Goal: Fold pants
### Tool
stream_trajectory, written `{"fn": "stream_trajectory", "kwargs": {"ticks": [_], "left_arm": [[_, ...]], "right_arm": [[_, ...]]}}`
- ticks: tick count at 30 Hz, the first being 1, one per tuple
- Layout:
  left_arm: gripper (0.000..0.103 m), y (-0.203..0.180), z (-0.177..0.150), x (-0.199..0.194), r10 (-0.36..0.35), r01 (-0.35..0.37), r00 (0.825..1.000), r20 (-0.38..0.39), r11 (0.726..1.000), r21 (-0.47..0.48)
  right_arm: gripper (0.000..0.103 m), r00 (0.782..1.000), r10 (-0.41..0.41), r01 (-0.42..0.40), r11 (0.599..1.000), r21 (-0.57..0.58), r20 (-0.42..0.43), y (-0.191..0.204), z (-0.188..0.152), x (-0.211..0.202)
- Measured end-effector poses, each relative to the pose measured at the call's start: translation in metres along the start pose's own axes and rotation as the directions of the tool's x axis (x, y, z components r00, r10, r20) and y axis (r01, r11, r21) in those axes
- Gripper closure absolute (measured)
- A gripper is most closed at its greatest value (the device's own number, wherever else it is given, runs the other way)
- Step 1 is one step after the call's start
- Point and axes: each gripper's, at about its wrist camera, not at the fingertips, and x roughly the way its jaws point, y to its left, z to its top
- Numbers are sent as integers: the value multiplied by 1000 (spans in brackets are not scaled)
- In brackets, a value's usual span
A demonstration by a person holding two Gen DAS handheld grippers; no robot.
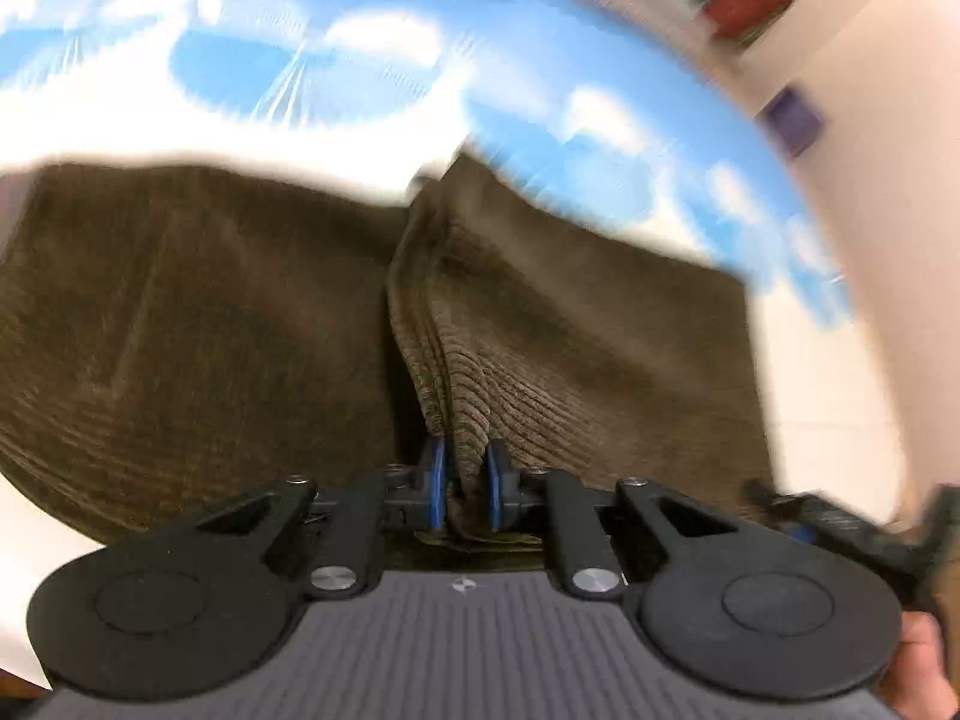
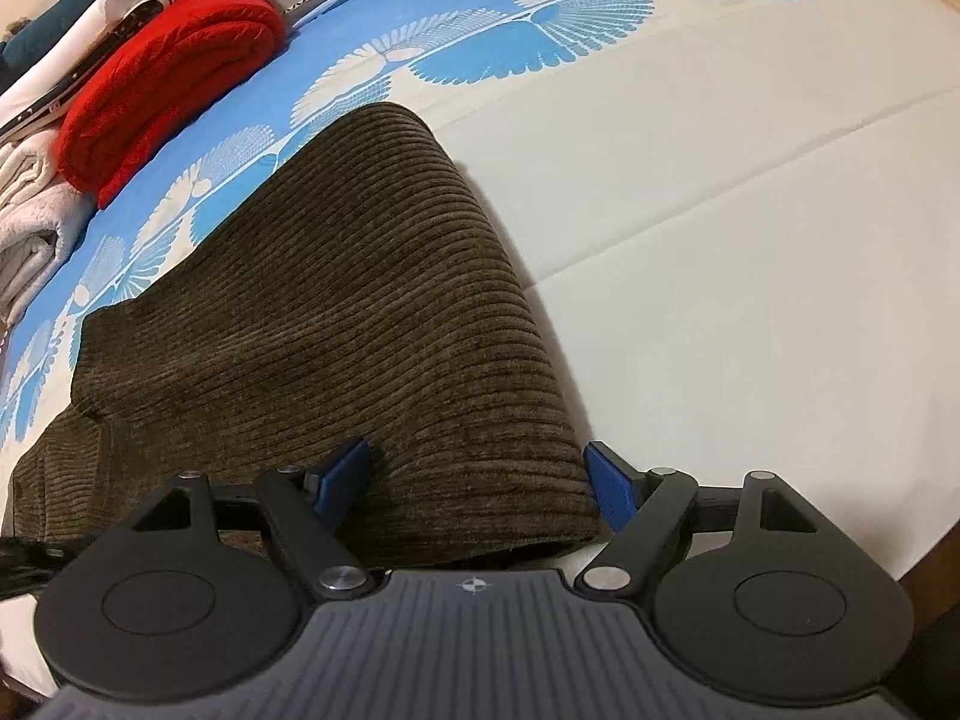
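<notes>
The brown corduroy pants (image 2: 360, 312) lie on a blue-and-white patterned bed sheet (image 2: 720, 240), one leg end nearest the camera in the right wrist view. My right gripper (image 2: 480, 480) is open, its blue pads either side of that leg end, and holds nothing. In the left wrist view my left gripper (image 1: 468, 486) is shut on a bunched fold of the pants (image 1: 540, 348), which rises in a ridge from the jaws. That view is motion-blurred.
A folded red blanket (image 2: 174, 78) and pale folded linens (image 2: 30, 228) sit at the sheet's far left edge. A white wall (image 1: 870, 240) stands to the right in the left wrist view. The other gripper (image 1: 840, 528) shows at lower right there.
</notes>
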Motion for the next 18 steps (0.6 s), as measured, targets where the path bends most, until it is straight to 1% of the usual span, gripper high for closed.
{"fn": "stream_trajectory", "kwargs": {"ticks": [1, 2, 3, 4, 5, 6, 7, 8, 9, 10, 11, 12, 13, 14, 15, 16, 17, 18], "left_arm": [[88, 0, -4, -4, 13, -13, 1000, 5, 1000, 0], [86, 1, -9, -1, 41, -41, 999, -4, 999, 11], [84, 3, -15, 9, 84, -82, 996, -32, 996, 36], [84, 5, -21, 21, 156, -151, 985, -76, 986, 67], [70, 7, -27, 28, 199, -191, 975, -94, 977, 96], [64, 6, -28, 23, 218, -212, 975, -49, 972, 105], [66, 2, -27, 14, 239, -240, 971, 16, 964, 115], [66, -6, -25, 2, 240, -252, 966, 101, 959, 132], [66, -13, -25, -7, 199, -225, 966, 163, 962, 156], [66, -18, -26, -10, 144, -177, 973, 180, 967, 184], [66, -22, -28, -8, 100, -136, 981, 169, 967, 214], [69, -27, -33, 1, 84, -118, 987, 138, 960, 256], [70, -29, -38, 12, 113, -136, 989, 95, 947, 292], [71, -29, -45, 33, 192, -185, 981, 12, 925, 332], [66, -27, -50, 47, 225, -195, 973, -47, 917, 347], [66, -25, -50, 48, 212, -187, 976, -44, 929, 319], [67, -27, -45, 44, 205, -183, 978, -39, 934, 305], [67, -27, -40, 37, 187, -173, 982, -17, 938, 301]], "right_arm": [[23, 1000, 3, -3, 1000, 7, 0, -1, 0, -1], [23, 1000, 6, -6, 1000, 9, 1, -2, 0, -2], [23, 1000, 11, -11, 1000, 8, 2, -2, -1, -2], [23, 1000, 13, -13, 1000, 3, 2, -2, -1, -3], [23, 1000, 11, -11, 1000, -5, 1, -2, -2, -3], [23, 1000, 8, -8, 1000, -11, 0, -2, -2, -3], [23, 1000, 9, -9, 1000, -13, -3, -3, -3, -2], [24, 1000, 9, -9, 1000, -8, -6, -5, -4, -2], [24, 1000, 11, -11, 1000, -3, -8, -6, -4, -2], [25, 1000, 15, -15, 1000, 0, -7, -7, -4, -2], [25, 1000, 17, -17, 1000, 0, -5, -8, -4, -3], [26, 1000, 17, -17, 1000, -6, -2, -7, -4, -3], [29, 1000, 13, -13, 1000, -13, 0, -6, -5, -3], [34, 1000, 7, -6, 1000, -23, 4, -5, -5, -3], [39, 1000, 0, 0, 1000, -30, 12, -5, -5, -4], [51, 1000, -2, 3, 999, -32, 22, -5, -5, -6], [63, 999, 3, -2, 1000, -30, 32, -5, -5, -9], [69, 999, 18, -17, 999, -27, 45, -5, -4, -13]]}}
